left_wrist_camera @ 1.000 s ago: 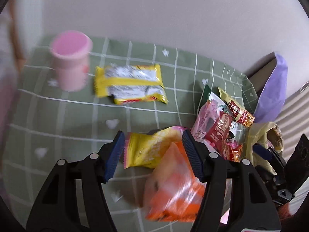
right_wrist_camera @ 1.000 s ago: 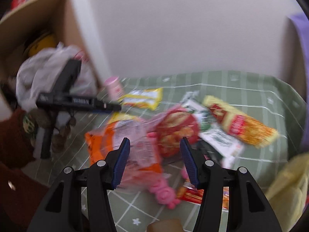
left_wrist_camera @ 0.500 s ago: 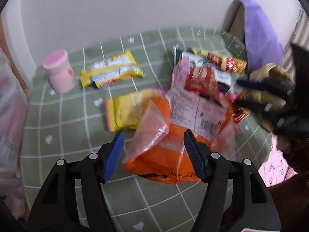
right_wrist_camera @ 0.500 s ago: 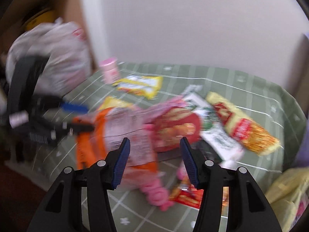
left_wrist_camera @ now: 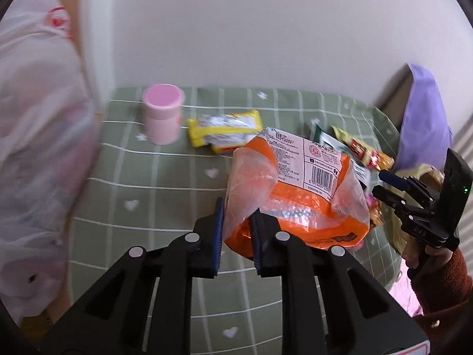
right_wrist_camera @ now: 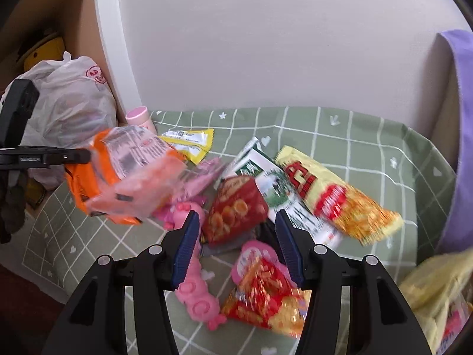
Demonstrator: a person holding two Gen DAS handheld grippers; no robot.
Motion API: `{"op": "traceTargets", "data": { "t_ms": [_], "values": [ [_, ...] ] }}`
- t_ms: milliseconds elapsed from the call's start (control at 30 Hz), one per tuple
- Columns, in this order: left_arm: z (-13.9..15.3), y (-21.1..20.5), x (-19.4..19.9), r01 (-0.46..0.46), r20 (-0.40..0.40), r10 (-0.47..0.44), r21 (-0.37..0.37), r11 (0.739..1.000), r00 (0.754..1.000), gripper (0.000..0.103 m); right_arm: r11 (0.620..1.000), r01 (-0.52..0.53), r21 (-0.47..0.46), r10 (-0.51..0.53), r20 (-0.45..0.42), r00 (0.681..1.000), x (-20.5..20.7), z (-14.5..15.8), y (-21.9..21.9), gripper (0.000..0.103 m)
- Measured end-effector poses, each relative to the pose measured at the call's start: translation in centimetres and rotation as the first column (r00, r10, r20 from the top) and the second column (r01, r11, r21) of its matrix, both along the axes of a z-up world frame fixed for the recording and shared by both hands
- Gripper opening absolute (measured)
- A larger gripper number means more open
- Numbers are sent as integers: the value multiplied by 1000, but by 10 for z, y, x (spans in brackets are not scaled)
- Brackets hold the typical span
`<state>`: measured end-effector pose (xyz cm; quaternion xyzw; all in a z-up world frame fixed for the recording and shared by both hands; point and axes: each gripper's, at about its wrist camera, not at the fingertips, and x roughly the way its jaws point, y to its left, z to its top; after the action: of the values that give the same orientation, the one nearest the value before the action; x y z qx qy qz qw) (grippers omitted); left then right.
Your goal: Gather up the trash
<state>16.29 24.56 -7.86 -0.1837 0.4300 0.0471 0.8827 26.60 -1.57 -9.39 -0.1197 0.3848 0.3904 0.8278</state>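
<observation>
An orange snack wrapper [left_wrist_camera: 295, 201] with a clear torn flap hangs above the green checked tablecloth [left_wrist_camera: 142, 177]. My left gripper [left_wrist_camera: 236, 236] is closing on it, and its blue pads pinch the flap's lower edge. In the right wrist view the wrapper [right_wrist_camera: 124, 177] is held up at the left by the left gripper [right_wrist_camera: 84, 156]. My right gripper [right_wrist_camera: 236, 242] stands open over a pile of wrappers, with a red snack bag [right_wrist_camera: 233, 210] just beyond its tips and nothing between its pads. The same gripper [left_wrist_camera: 384, 183] shows at the right of the left wrist view.
A pink cup [left_wrist_camera: 162, 118] and a yellow wrapper [left_wrist_camera: 224, 131] lie near the wall. A white plastic bag [right_wrist_camera: 68, 112] sits at the left. A green-white packet [right_wrist_camera: 275, 189], a long yellow-red packet [right_wrist_camera: 334, 198], a pink toy [right_wrist_camera: 195, 295] and a red-yellow bag [right_wrist_camera: 266, 290] surround the right gripper. Purple cloth [right_wrist_camera: 461, 148] hangs at the right.
My left gripper's jaws narrowed onto the orange wrapper and it rose and drew back left, lifting the wrapper off the pile. The right gripper has barely shifted.
</observation>
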Motion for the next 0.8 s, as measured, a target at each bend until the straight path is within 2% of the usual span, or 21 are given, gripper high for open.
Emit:
{"op": "traceTargets", "data": {
  "t_ms": [233,367,433,533,633,800],
  "values": [
    [-4,13,-16,-62,-29,62,-14,998,998,16,998,12,-63,-12,-5,1000,28,-27,43,51],
    [-4,10,-22,-52,-34,52,-3,999,998,16,996,-27,-86,24,-39,999,25,-36,56,38],
    [-5,9,-23,-52,-35,53,3,999,998,16,996,-45,-83,41,-44,998,19,-35,54,27],
    [-8,9,-24,-56,-41,56,7,998,998,16,997,-62,-52,57,-94,994,15,-34,48,23],
    [-10,10,-22,-57,-41,56,-3,998,998,16,998,-57,-23,54,-108,993,11,-28,36,15],
    [-7,10,-17,-63,-16,62,-19,998,998,16,999,15,36,-12,-91,996,8,-6,10,11]
  ]
}}
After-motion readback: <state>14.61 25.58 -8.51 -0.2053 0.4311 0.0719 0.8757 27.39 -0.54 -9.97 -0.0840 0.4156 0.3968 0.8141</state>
